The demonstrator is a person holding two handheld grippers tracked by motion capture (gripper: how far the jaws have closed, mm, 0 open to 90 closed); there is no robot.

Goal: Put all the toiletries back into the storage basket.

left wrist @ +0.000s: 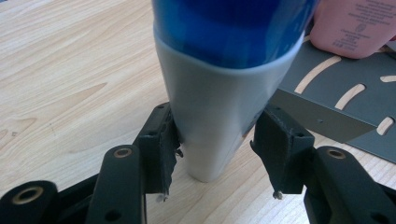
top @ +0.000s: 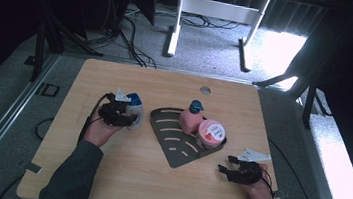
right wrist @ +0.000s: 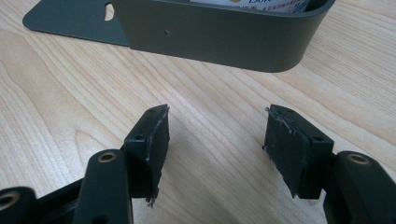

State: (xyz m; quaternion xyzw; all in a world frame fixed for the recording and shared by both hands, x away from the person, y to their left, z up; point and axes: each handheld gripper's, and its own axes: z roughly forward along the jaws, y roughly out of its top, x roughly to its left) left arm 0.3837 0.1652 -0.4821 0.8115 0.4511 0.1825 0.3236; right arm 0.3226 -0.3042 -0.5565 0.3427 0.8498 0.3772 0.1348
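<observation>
the grey-and-blue bottle (left wrist: 210,102) stood upright on the table (top: 120,173) just left of the tray (top: 178,152), its smooth, light, tip-prone base between the left gripper (left wrist: 215,149)'s unclamped jaws; lower-body grip looked best.

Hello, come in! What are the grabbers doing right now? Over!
Left gripper around white bottle, right pad apart from it. Right gripper open over bare table. Bottle upright beside grey tray. Nothing blocking.
</observation>
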